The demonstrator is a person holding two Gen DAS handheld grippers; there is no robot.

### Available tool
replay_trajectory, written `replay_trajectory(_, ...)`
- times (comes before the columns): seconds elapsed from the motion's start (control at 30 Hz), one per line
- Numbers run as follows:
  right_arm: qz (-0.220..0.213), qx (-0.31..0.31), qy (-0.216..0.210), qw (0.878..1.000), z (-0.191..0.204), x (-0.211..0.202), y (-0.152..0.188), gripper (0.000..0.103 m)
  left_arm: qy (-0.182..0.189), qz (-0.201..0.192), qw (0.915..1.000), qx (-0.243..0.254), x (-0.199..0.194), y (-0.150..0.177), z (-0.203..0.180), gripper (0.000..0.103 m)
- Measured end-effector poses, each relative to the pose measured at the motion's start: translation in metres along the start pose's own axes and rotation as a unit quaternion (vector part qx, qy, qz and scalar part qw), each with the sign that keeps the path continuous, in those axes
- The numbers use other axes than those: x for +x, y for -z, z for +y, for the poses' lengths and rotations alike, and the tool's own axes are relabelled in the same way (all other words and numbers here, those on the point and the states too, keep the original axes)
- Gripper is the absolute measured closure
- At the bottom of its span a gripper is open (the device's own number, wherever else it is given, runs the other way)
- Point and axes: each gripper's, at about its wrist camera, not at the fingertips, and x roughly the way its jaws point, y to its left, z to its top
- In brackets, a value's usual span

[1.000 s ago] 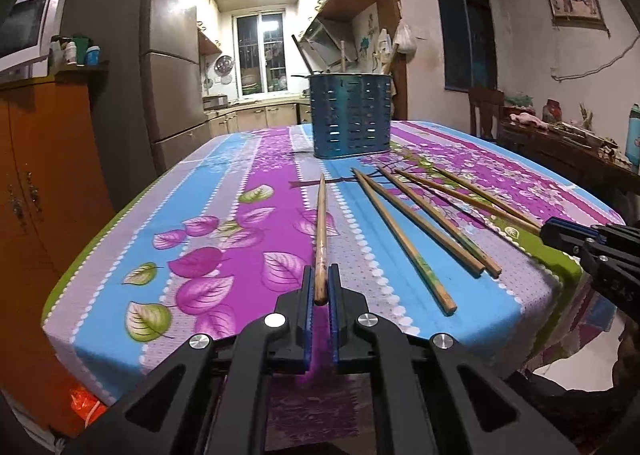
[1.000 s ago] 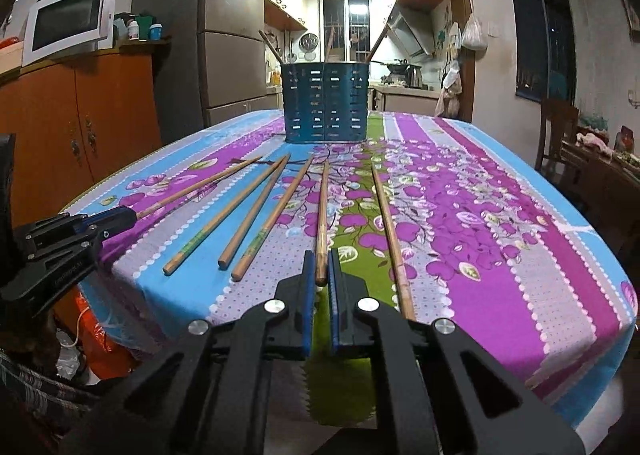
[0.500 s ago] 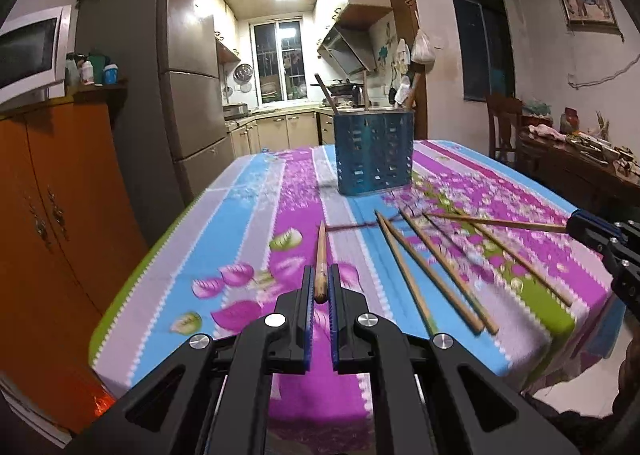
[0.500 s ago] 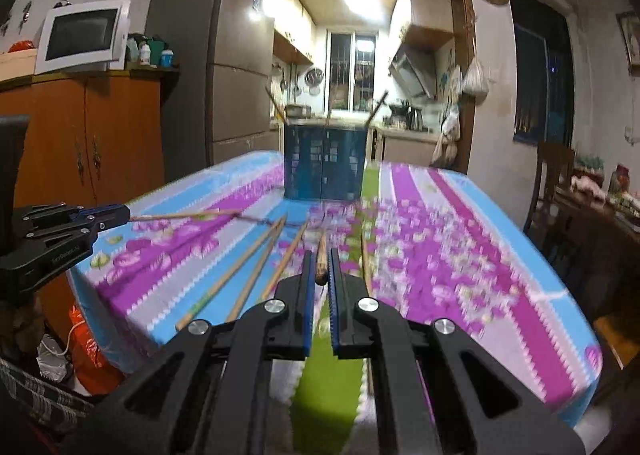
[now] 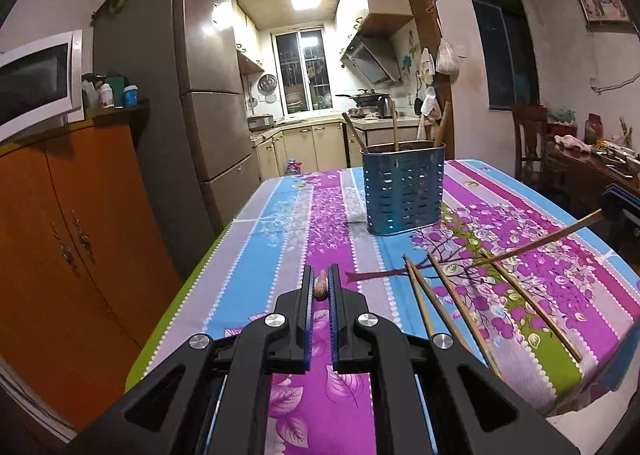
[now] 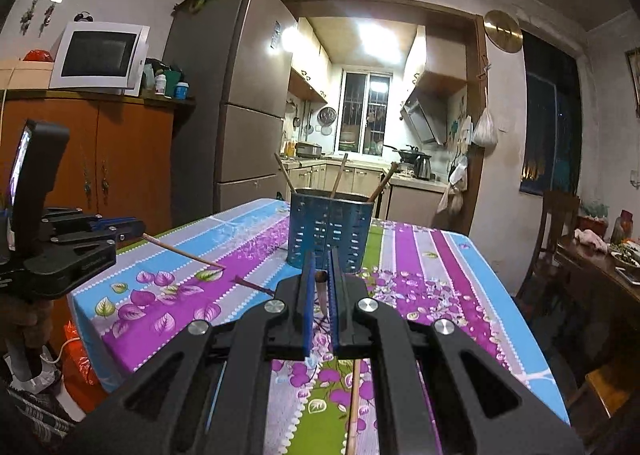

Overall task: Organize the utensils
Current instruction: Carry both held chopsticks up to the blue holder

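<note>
A blue perforated utensil holder [image 5: 403, 193] stands on the floral tablecloth, with a few wooden sticks in it; it also shows in the right wrist view [image 6: 330, 237]. My left gripper [image 5: 321, 287] is shut on a wooden chopstick [image 5: 321, 288], seen end-on; from the right wrist view that chopstick [image 6: 182, 253] slants down toward the cloth from the left gripper [image 6: 136, 229]. My right gripper [image 6: 320, 283] is shut on another chopstick [image 6: 321, 287]; in the left wrist view it [image 5: 536, 243] slants from the right edge down to the cloth.
Several chopsticks [image 5: 452, 303] lie on the tablecloth [image 5: 320, 223] in front of the holder; one [image 6: 353, 403] lies under my right gripper. An orange cabinet [image 5: 72, 247] and a fridge [image 5: 200, 127] stand left. A chair [image 6: 556, 231] and a side table [image 6: 600, 275] stand right.
Both grippers have lifted and tilted up, each raising its chopstick's near end off the cloth. The holder now looks closer in both views.
</note>
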Motion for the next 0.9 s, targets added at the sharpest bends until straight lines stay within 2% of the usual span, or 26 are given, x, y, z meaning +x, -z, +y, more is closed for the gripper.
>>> replay_trajectory(0.47,-0.027,-0.007,0.005,1.0,-0.002,-0.01,-0.018,0.098,-0.018,-0.011,0.9997,0.007,-0.001,-0.009,0.001,0.095)
replay_trajectory(0.9,-0.023,0.038,-0.021,0.999,-0.021,-0.005,-0.043,0.098,-0.012,-0.033,0.9993,0.009,-0.016,-0.021,0.006,0.095)
